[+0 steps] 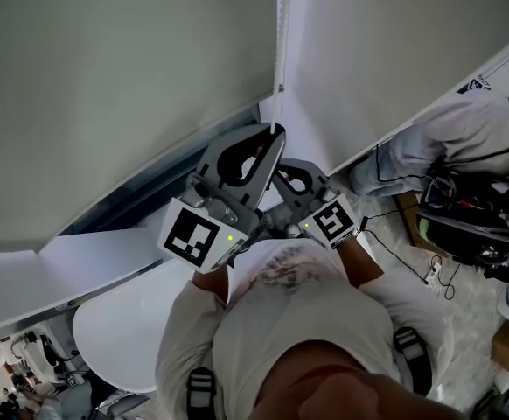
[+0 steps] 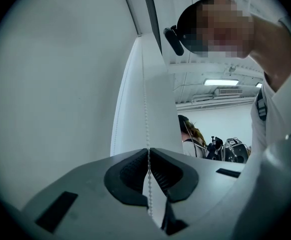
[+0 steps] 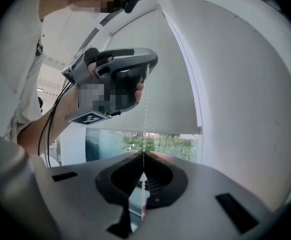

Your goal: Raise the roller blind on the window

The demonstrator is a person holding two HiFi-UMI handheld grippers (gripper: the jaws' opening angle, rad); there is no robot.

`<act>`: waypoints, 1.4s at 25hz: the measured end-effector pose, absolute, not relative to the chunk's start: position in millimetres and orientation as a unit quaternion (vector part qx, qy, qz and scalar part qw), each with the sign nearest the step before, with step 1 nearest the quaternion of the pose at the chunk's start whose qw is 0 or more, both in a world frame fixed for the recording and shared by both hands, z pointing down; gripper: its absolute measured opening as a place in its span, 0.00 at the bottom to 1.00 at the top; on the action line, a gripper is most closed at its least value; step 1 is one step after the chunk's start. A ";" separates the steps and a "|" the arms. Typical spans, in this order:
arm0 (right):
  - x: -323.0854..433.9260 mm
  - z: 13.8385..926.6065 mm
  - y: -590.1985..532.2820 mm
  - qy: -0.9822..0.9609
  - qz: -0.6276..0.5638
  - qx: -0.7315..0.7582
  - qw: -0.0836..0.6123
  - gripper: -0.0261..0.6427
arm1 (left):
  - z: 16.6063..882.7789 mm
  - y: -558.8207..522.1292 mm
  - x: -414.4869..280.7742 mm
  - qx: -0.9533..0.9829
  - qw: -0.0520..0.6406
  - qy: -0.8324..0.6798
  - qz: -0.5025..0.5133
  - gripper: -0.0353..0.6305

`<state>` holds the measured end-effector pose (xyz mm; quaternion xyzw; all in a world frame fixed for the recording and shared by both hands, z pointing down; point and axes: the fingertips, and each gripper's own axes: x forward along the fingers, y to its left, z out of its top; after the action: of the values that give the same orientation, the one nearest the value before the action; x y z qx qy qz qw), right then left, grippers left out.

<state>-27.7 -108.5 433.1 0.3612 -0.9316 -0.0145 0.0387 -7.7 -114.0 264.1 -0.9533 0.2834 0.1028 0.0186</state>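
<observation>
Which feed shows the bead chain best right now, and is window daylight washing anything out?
Right gripper view: bead chain sharp against the roller blind, paler where bright daylight shows below it; fisheye bends the edges. Left gripper view: chain crisp on plain white, corners dark. Head view: chain thin and faint.

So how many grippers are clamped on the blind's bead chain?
2. The left gripper grips the bead chain higher up; the right gripper grips it just below.
</observation>
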 end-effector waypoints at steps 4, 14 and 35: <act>-25.4 430.6 -111.1 -0.932 -0.020 0.359 0.041 0.13 | 263.3 -113.0 -9.2 -0.951 0.015 0.288 0.107 0.08; -28.1 437.3 -110.5 -0.935 -0.021 0.351 0.048 0.13 | 271.3 -114.7 -14.2 -0.948 0.027 0.296 0.113 0.08; -19.8 511.3 -103.5 -0.928 0.052 0.353 0.108 0.13 | 344.8 -115.7 -2.6 -0.950 -0.041 0.301 0.070 0.07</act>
<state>-19.8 -103.5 511.3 0.3529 -0.9280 0.0523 0.1078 -2.6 -115.7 344.8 -0.9501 0.3010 0.0703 -0.0413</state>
